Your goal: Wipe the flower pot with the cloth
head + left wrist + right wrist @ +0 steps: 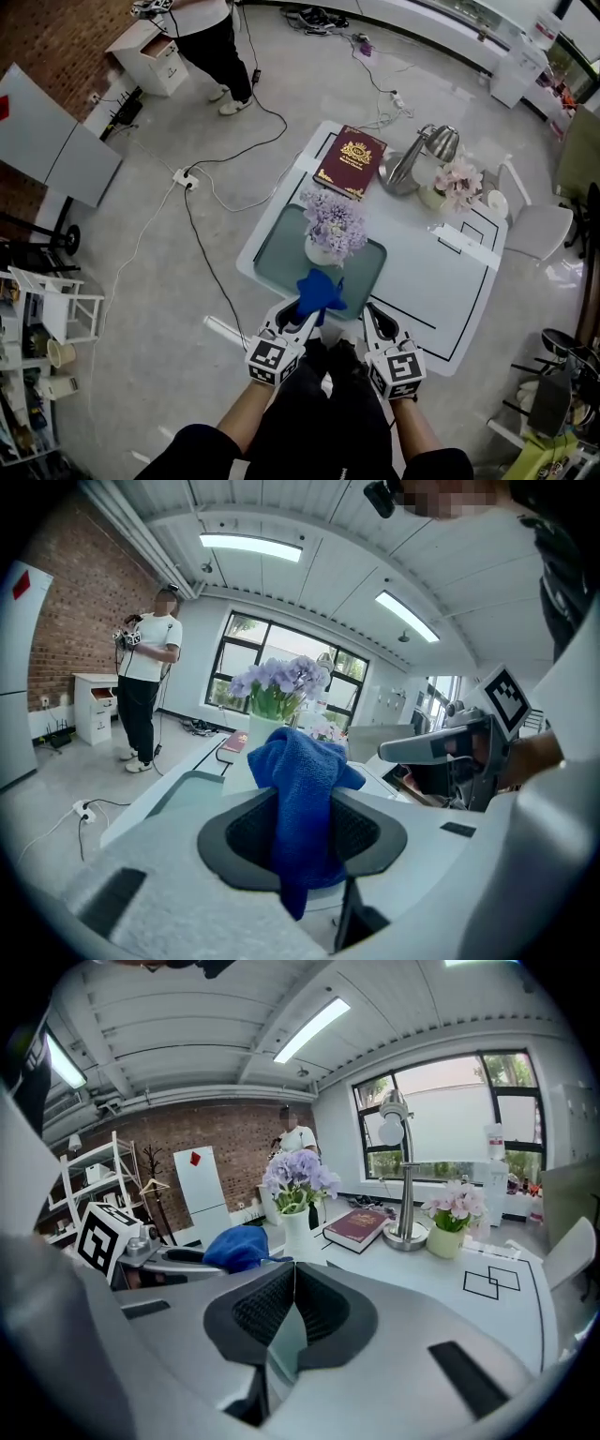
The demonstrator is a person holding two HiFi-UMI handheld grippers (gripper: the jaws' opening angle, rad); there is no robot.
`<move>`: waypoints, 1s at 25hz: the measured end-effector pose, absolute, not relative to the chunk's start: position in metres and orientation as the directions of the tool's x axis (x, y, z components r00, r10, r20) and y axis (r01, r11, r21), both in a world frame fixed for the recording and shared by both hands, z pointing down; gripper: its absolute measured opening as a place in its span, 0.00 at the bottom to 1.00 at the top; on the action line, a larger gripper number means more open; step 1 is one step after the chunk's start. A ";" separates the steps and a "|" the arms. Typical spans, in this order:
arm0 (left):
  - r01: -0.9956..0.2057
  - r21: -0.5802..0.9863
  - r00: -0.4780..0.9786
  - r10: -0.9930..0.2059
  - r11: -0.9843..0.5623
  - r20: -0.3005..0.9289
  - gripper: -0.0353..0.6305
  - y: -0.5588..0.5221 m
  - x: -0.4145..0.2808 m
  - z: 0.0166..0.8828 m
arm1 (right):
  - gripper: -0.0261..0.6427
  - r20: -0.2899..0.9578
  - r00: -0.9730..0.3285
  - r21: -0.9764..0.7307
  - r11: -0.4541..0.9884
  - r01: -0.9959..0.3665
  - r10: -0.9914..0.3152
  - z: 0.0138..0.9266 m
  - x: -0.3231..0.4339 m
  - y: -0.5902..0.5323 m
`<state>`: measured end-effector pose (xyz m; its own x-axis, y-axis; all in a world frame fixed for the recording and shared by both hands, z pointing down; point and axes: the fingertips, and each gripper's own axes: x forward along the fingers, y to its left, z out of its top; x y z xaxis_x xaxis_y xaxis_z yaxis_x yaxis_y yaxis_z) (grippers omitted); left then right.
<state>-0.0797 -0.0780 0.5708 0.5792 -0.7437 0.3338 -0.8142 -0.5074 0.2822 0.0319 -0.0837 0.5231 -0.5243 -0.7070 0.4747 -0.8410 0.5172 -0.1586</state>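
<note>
Clamping the cloth (320,291) tight in my left gripper (302,317). Flower pot (323,251) stands upright straight ahead of its tips, v. near. Right gripper (373,321) has jaws together, nothing in 'em, pot ahead-left. Left's nearer, so I reckon left wipes.

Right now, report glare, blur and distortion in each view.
Head view: even light, sharp throughout, little distortion. Left gripper view: heavy fisheye bows the ceiling lights, corners go dark, cloth crisp. Right gripper view: same fisheye and dark corners, window washed out bright.
</note>
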 end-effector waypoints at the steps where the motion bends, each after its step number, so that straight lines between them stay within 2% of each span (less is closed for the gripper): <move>1: -0.817 0.287 0.575 -0.746 -0.500 0.337 0.26 -0.079 -0.080 0.573 | 0.05 0.482 -0.529 -0.159 0.524 -0.837 -0.699 0.526 0.033 -0.084; 7: -0.836 0.300 0.540 -0.783 -0.459 0.309 0.26 -0.100 -0.094 0.579 | 0.05 0.478 -0.525 -0.184 0.504 -0.844 -0.704 0.537 0.043 -0.099; 10: -0.860 0.353 0.478 -0.824 -0.368 0.306 0.26 -0.115 -0.114 0.596 | 0.05 0.496 -0.519 -0.194 0.493 -0.848 -0.696 0.550 0.051 -0.096; 14: -0.897 0.333 0.392 -0.871 -0.290 0.298 0.26 -0.140 -0.144 0.599 | 0.05 0.530 -0.514 -0.207 0.485 -0.850 -0.675 0.564 0.052 -0.085; 19: -0.901 0.306 0.386 -0.889 -0.307 0.244 0.26 -0.181 -0.146 0.584 | 0.05 0.538 -0.504 -0.191 0.484 -0.854 -0.676 0.562 0.058 -0.086; 25: -0.901 0.238 0.427 -0.842 -0.363 0.330 0.26 -0.201 -0.131 0.624 | 0.05 0.541 -0.496 -0.197 0.471 -0.860 -0.680 0.563 0.057 -0.082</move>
